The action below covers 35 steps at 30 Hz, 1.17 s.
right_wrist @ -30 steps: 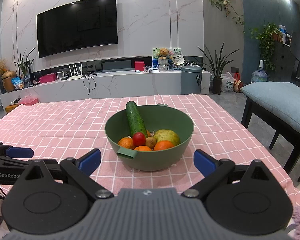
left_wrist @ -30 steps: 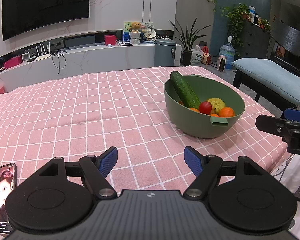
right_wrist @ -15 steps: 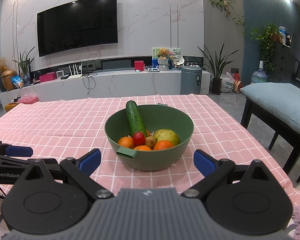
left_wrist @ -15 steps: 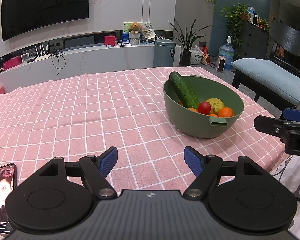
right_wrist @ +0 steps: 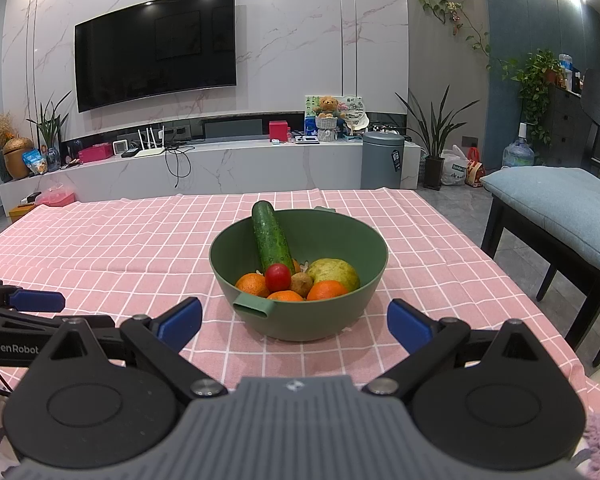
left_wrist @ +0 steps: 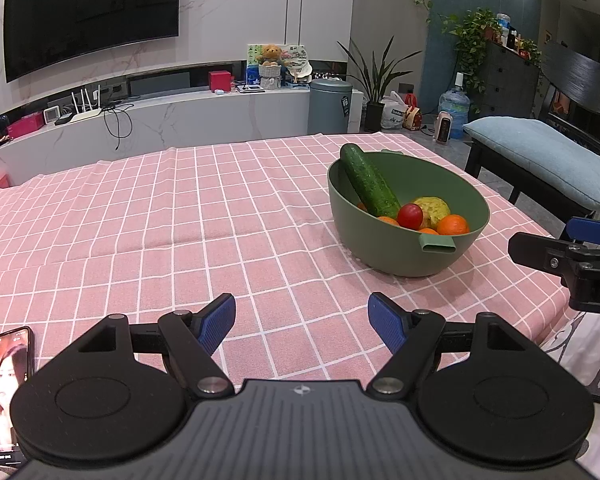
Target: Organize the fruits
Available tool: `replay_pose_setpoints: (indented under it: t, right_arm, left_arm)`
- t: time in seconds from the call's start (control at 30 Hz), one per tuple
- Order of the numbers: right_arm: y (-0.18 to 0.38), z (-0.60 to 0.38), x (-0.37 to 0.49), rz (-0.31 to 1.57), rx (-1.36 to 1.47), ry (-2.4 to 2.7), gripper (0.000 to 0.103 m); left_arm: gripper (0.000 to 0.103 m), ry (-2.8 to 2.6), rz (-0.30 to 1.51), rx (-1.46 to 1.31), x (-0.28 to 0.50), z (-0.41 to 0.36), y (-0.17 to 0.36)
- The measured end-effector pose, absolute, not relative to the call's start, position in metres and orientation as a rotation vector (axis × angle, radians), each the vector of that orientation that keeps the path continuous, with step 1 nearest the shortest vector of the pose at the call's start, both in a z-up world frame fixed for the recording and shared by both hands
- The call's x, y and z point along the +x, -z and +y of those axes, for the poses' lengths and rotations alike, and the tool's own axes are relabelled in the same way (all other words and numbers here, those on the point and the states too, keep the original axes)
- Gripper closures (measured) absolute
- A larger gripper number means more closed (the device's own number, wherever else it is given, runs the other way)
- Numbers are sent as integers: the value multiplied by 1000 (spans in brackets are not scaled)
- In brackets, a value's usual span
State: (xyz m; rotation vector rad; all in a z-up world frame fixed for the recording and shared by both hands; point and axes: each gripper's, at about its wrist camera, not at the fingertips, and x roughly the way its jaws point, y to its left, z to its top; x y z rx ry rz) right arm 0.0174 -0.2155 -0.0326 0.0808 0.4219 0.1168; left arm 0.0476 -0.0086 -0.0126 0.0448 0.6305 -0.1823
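A smartphone [left_wrist: 8, 396] with a lit screen lies at the near left edge of a bench [left_wrist: 180, 216] covered in a pink checked cloth. Just to its right the left tongs [left_wrist: 302, 322] hover low over the cloth, their blue-padded fingers [left_wrist: 216, 322] spread apart with nothing between them.

Further right stands a green bowl [right_wrist: 300, 320] with a small tab handle facing the cameras — it sits toward the right side of the bench, well ahead of both tools. A cucumber [right_wrist: 271, 238] leans against the bowl's far-left rim, its upper end rising above the edge. Below it in the bowl sit a red tomato [right_wrist: 278, 276], touching the cucumber's lower end, an orange mandarin [right_wrist: 253, 284] at the left, another [right_wrist: 285, 296] at the front by the handle, a brown kiwi [right_wrist: 301, 283] in the middle, a third mandarin [right_wrist: 326, 290] at the right and, behind it, a pale yellow-green fruit [right_wrist: 336, 272] whose kind is hard to tell.

The right tongs [right_wrist: 294, 320] are held at the near edge of the bench, directly facing the bowl — fingers wide apart and empty, the bowl seen between them but not touched. In the left wrist view they show only as a black arm with a blue tip at the far right edge.
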Motion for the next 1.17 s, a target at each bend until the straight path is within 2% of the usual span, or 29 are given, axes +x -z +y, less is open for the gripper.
replay_pose_setpoints:
  t: [1.17]
  right_arm:
    - [35,-215,19,427,71,-118,8]
  left_arm:
    - [14,174,626,55,51,-8,14]
